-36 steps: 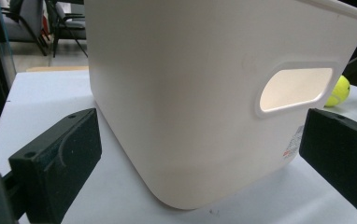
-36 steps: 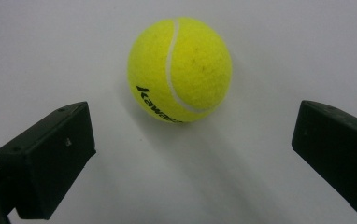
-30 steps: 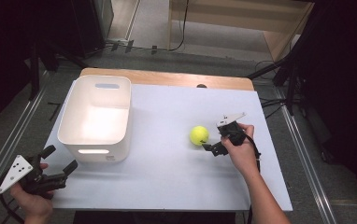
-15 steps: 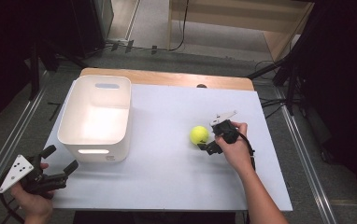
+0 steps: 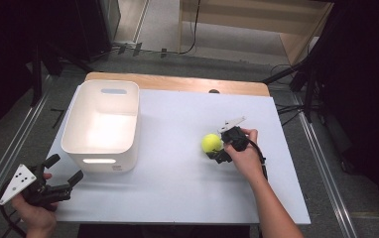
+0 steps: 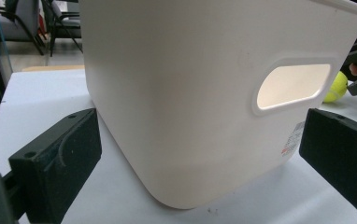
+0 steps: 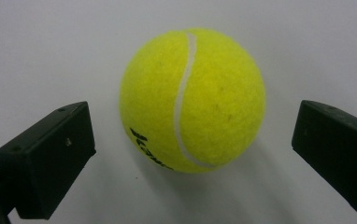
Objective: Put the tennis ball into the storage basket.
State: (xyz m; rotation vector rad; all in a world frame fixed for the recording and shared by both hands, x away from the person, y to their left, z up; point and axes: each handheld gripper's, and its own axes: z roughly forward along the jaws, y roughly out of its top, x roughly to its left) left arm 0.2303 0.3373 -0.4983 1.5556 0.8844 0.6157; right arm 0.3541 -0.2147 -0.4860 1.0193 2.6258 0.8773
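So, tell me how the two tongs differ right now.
The right tongs sit over the mat with open jaws on either side of the tennis ball. The left tongs hang at the table's near left corner, jaws open toward the white bin, touching nothing. Both are open and hand-held.

You can't see the far jaw of your right gripper (image 5: 219,147) from above: the tennis ball (image 5: 210,143) and your hand cover it. In the left gripper view the white bin (image 6: 223,93) hides most of the ball, and its top is cut off.
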